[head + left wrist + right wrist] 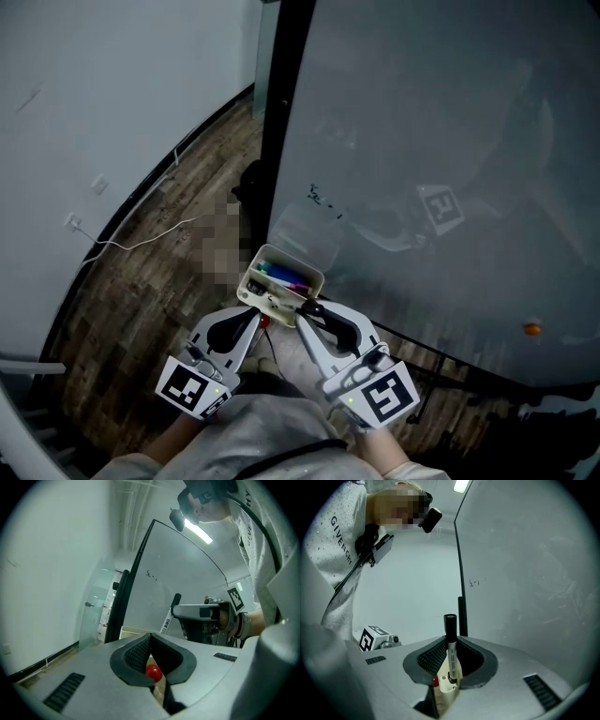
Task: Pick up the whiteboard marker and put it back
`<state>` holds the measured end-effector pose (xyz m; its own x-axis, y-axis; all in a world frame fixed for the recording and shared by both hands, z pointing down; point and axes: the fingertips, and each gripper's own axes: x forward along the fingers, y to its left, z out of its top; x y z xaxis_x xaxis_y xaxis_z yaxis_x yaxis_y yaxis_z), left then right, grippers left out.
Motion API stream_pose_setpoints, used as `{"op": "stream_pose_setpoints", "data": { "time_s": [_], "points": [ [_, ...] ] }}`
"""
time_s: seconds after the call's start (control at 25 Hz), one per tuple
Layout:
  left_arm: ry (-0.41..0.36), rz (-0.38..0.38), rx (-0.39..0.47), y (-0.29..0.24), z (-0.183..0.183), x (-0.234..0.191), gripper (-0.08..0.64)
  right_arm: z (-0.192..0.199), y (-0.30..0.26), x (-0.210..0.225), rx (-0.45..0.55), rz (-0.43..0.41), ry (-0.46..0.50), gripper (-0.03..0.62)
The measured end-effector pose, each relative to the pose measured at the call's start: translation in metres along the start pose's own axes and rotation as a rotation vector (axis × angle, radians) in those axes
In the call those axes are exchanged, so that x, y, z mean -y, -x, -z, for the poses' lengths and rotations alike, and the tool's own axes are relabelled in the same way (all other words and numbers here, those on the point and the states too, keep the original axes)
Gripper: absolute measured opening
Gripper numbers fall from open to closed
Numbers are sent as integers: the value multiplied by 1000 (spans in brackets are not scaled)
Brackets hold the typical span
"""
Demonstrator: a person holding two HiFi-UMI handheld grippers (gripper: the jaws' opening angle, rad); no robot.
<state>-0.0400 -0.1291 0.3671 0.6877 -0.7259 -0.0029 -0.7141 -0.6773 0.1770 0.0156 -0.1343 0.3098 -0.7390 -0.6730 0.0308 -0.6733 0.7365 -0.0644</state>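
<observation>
Head view: left tool [261, 322] and right tool [301, 314] sit beside a white tray [292, 257] on the whiteboard [450, 131], wood floor [159, 272] below; grips too small to read. Left gripper view: jaws together, red blob [153, 671] beyond. Right gripper view: jaws clamp the upright whiteboard marker [450, 641], foot hidden.

in the head view the right gripper [304, 316] covers nearly all of the marker [450, 651]; scribble [323, 199] on the whiteboard [450, 141] is way too small to read; stuff in the tray [291, 255] is just colourful mush; red blob [153, 671] past the left gripper [150, 634], no clue what it is
</observation>
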Motion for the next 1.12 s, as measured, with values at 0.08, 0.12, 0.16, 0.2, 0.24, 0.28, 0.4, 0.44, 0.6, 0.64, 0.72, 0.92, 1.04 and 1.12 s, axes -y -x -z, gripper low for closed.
{"op": "stream_pose_setpoints", "data": {
  "time_s": [0.08,0.12,0.16,0.2,0.24,0.28,0.4,0.44,0.6,0.64,0.72,0.92,1.04,1.12],
  "points": [
    [1,2,0,-1,2,1,15,6,0,1,-12,0,-5,75],
    [0,2,-2,-1,3,1,15,9,1,1,-17,0,-7,75],
    [-1,4,-4,-1,4,1,15,12,1,2,-21,1,-9,75],
    [-1,5,-7,-1,5,1,15,14,1,2,-24,2,-12,75],
    [0,6,-9,-1,6,2,15,16,1,2,-25,3,-13,75],
    [0,8,-10,-1,6,2,15,18,1,2,-27,4,-15,75],
    [-5,14,-17,-2,9,4,15,25,2,3,-36,5,-19,75],
    [-5,14,-19,-3,10,4,15,27,1,3,-38,4,-21,75],
    [-1,11,-20,-4,13,6,15,36,1,3,-47,0,-28,75],
    [-1,12,-26,-5,15,6,15,38,1,4,-50,0,-30,75],
    [-4,14,-37,-5,17,7,15,42,1,4,-57,0,-35,75],
    [30,6,-30,-3,18,7,15,48,0,4,-68,3,-35,75],
    [27,2,-29,-3,19,5,15,50,-2,3,-70,1,-34,75],
    [33,2,-31,-3,20,5,15,53,-3,2,-74,-2,-33,75]
  ]
}}
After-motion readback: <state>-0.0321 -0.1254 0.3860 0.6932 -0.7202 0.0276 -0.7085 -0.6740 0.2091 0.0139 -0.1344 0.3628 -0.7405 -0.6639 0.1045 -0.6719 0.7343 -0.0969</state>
